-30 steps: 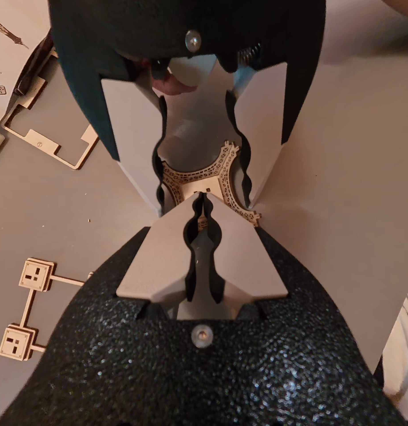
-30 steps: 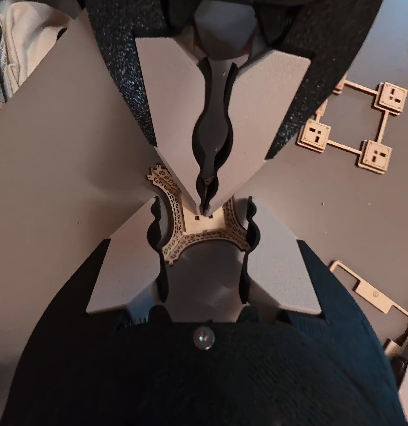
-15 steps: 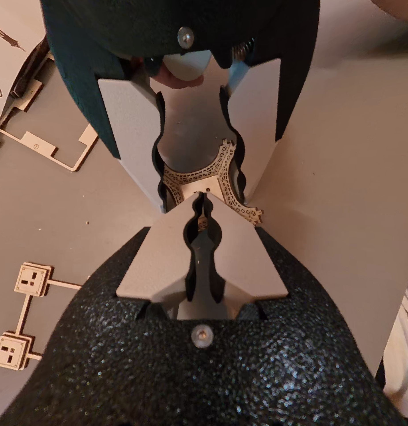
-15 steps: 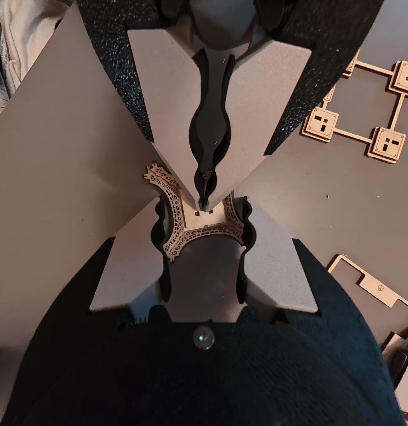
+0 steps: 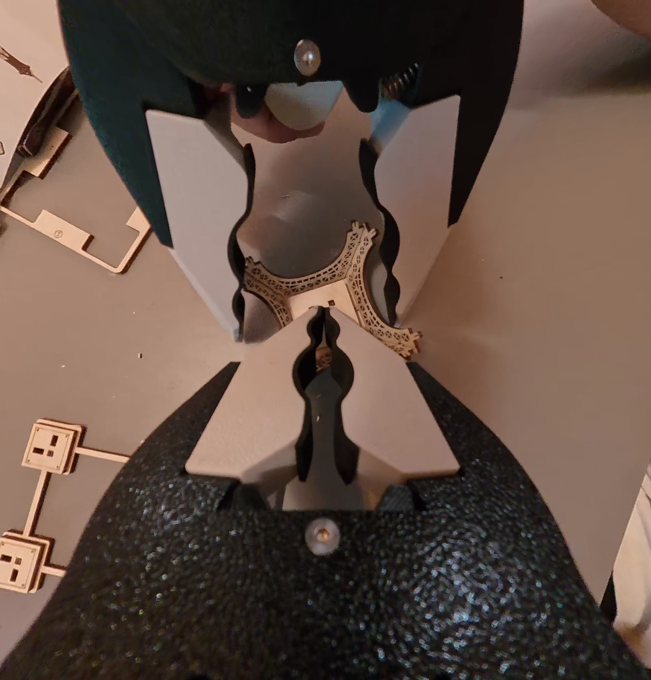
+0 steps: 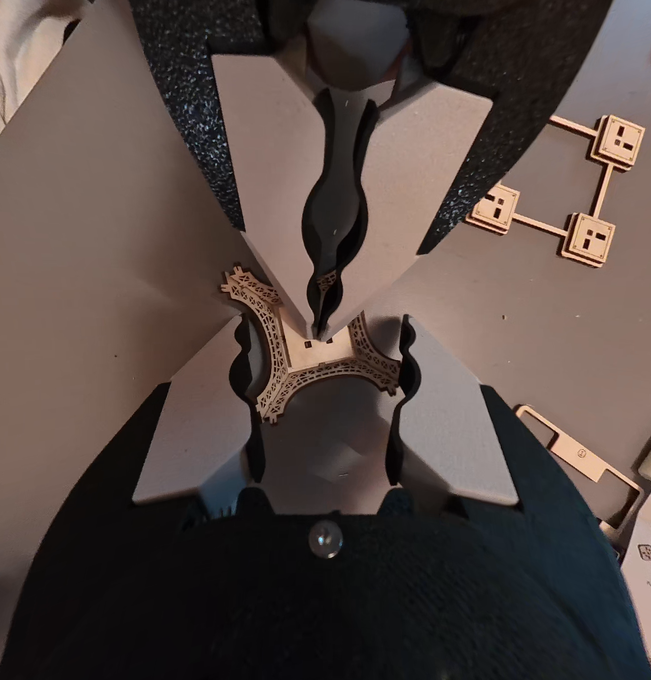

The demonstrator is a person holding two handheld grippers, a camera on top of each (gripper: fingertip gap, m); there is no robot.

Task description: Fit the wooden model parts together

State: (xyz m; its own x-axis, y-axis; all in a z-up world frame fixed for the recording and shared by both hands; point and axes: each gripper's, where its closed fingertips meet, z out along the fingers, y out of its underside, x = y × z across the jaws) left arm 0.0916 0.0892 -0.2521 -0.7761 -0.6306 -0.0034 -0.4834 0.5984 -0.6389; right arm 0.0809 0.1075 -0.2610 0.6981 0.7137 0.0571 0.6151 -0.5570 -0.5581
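A wooden lattice tower base [image 6: 316, 358] with four splayed legs stands on the grey table. My right gripper [image 6: 324, 323], dark teal, has its fingers against the outer legs on both sides and is shut on the base. My left gripper [image 5: 321, 312], speckled black, is shut on a thin lattice piece [image 5: 324, 358]. That piece shows only as a sliver in the gap between the pads, also in the right wrist view [image 6: 327, 277]. The left fingertips rest at the edge of the base's square platform [image 5: 316, 294]. The rest of the thin piece is hidden.
A wooden frame with square slotted pads [image 5: 48, 445] lies left of my left gripper. An empty cut-out sheet frame [image 5: 70, 235] and a printed instruction sheet [image 5: 0, 92] lie at the far left. The table edge with cloth beyond [image 5: 644, 515] is at the right.
Only small shifts. The base has turned slightly between the right fingers, and its near left leg shows more. The left fingertips stay at the platform with the thin piece.
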